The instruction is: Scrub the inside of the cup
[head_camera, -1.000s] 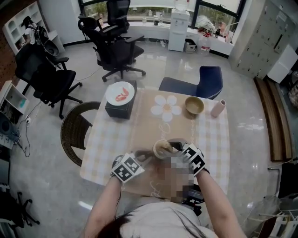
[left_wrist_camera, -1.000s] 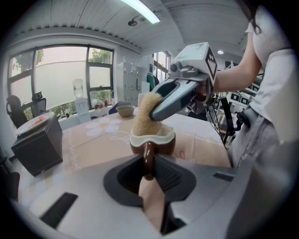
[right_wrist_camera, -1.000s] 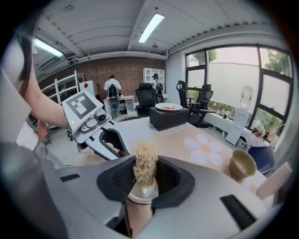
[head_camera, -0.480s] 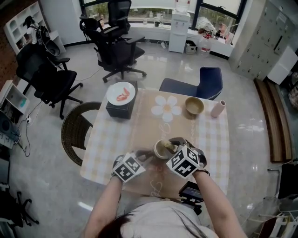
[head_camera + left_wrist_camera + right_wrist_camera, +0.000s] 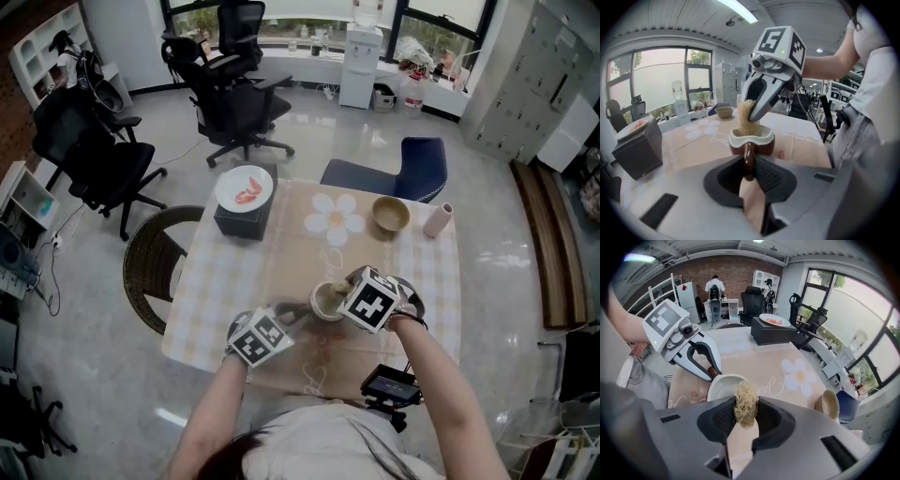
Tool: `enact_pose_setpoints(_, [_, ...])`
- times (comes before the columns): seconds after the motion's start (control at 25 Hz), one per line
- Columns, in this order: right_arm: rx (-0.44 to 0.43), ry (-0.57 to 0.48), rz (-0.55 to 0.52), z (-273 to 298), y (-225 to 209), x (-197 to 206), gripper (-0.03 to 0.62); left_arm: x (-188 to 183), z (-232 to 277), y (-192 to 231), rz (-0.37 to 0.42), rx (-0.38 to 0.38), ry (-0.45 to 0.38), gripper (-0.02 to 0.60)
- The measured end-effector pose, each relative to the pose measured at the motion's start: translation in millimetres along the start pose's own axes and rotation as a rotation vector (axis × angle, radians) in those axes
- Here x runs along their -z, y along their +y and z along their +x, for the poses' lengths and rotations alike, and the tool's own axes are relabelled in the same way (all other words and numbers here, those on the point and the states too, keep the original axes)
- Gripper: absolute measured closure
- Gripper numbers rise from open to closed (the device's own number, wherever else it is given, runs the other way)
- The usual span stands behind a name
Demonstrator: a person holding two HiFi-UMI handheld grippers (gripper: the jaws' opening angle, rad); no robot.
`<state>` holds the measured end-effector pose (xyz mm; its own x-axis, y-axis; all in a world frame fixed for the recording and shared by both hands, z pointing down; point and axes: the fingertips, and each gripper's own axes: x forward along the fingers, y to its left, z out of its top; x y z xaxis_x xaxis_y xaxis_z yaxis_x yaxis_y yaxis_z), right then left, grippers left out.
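While seen from my head, cup stands on checked table. Left gripper view: left gripper clamped on cup handle, fibre scrubber reaching into cup. Right gripper view: right gripper pinching fibre scrubber; I judge scrubbing underway, unfinished.

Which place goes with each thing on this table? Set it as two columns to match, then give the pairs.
Things:
1. cup
2. scrubber
3. bowl
4. plate

Places:
A. on the black box
B. held by the right gripper
C. handle held by the left gripper
D. beside the pink bottle

Pairs: 1-C, 2-B, 3-D, 4-A
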<state>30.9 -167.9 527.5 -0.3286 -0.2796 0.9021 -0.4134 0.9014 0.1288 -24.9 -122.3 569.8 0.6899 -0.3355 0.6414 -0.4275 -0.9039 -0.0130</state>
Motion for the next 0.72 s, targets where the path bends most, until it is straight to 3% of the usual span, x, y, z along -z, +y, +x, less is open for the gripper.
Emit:
enact_pose_setpoints(0.28, [-0.103, 0.118, 0.031, 0, -1, 7, 0.499, -3, -1, -2, 0.039, -0.013, 0.008, 0.520])
enact_pose_setpoints(0.48, [-0.211, 0.141, 0.141, -1, 5, 15, 0.500, -4, -1, -2, 0.085, -0.018, 0.014, 0.520])
enact_pose_setpoints(0.72, [-0.382, 0.082, 0.338, -1, 14, 22, 0.500, -3, 0, -1, 0.142, -0.022, 0.024, 0.520])
